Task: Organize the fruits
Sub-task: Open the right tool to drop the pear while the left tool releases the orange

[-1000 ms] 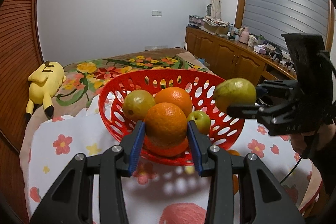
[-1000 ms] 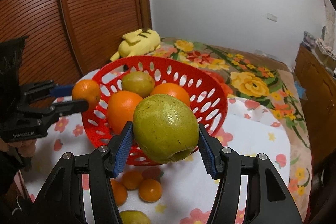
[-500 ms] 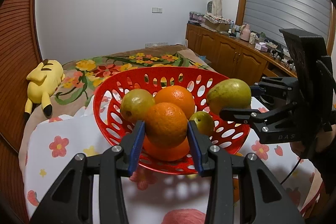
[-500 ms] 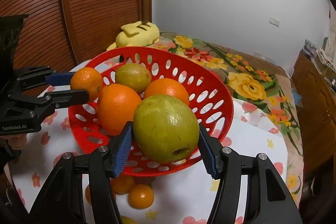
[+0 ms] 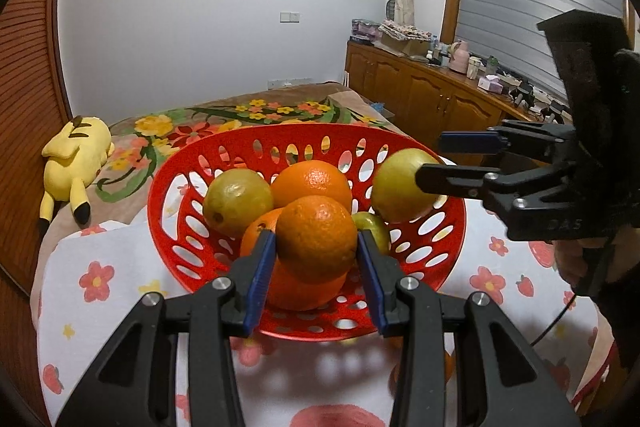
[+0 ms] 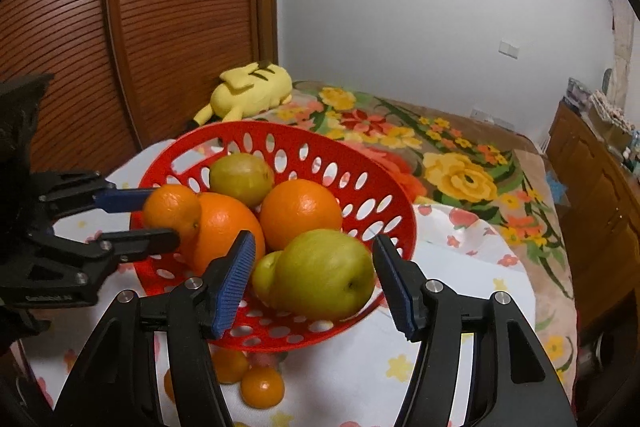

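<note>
Two hand-held grippers work over a red perforated plastic basket (image 6: 384, 203) that stands on a worktop covered with a white flower-printed cloth (image 5: 104, 267).

Right gripper (image 6: 312, 279): its blue-padded jaws have just been opening and now stand spread to either side of a large yellow-green pear-shaped fruit (image 6: 324, 275), with a clear gap at each pad. The fruit appears to rest inside the basket near its front rim, against a smaller green fruit (image 6: 264, 279). To finish this release well, the gripper would best be drawn straight back along its own line, so that neither pad brushes the fruit and rolls it over the low rim.

Left gripper (image 5: 316, 267): its jaws pinch a round orange (image 5: 316, 239) above the heap of fruit already in the basket. The right wrist view shows this orange held just inside the near rim, beside a larger orange (image 6: 224, 235). It should be lowered into a hollow between neighbours before the jaws part, since the pile looks prone to shifting.

Hard to make out:
- Whether the pear-shaped fruit bears fully on the basket floor or leans on its neighbour.
- In the left wrist view, the right gripper's far pad lies behind the fruit, so the gap cannot be judged from there.
- Several small oranges (image 6: 262, 387) lie on the cloth below the basket, partly hidden by the rim and the gripper frame; their number is unclear.
- The basket's base is not visible.
</note>
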### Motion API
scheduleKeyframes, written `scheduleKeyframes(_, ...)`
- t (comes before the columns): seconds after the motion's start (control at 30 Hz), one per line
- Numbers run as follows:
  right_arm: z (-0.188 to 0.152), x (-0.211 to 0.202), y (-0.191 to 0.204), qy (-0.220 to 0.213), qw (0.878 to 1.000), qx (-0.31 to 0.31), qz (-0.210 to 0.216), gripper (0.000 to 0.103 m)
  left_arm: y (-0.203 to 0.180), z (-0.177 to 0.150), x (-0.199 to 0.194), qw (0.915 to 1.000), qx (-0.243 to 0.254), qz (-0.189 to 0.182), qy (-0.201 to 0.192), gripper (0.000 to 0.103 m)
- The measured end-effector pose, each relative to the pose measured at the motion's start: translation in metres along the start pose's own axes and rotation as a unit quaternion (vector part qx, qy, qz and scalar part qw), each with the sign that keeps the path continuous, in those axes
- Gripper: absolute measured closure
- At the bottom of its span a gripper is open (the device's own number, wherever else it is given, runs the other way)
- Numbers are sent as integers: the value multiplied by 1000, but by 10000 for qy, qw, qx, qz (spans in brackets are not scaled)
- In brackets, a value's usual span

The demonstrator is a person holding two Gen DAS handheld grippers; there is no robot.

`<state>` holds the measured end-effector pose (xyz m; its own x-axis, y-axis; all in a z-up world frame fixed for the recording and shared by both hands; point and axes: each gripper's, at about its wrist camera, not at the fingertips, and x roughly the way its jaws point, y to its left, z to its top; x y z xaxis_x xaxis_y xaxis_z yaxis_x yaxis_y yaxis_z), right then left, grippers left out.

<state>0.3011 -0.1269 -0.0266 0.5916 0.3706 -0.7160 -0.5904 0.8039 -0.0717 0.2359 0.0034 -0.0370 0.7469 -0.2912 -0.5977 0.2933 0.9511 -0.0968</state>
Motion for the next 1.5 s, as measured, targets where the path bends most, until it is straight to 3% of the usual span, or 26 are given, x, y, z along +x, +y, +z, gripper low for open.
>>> scheduleKeyframes(0.9, -43, -58, 1, -223, 9991, 336, -97, 38, -31, 1, 7, 9996, 136, -209, 90, 62)
scheduleKeyframes(1.0, -51, -63, 2, -225, 9988, 425, -102, 38, -33, -1, 3, 9998, 119, -129, -5, 53)
scheduleKeyframes(1.17, -61, -69, 6, -233, 9981, 562, -73, 38, -33, -2, -6, 9998, 47, -158, -73, 47)
scheduleKeyframes(1.5, -84, -80, 14, -242, 9963, 823, -78, 38, -31, -23, -30, 9998, -57, -176, -87, 43)
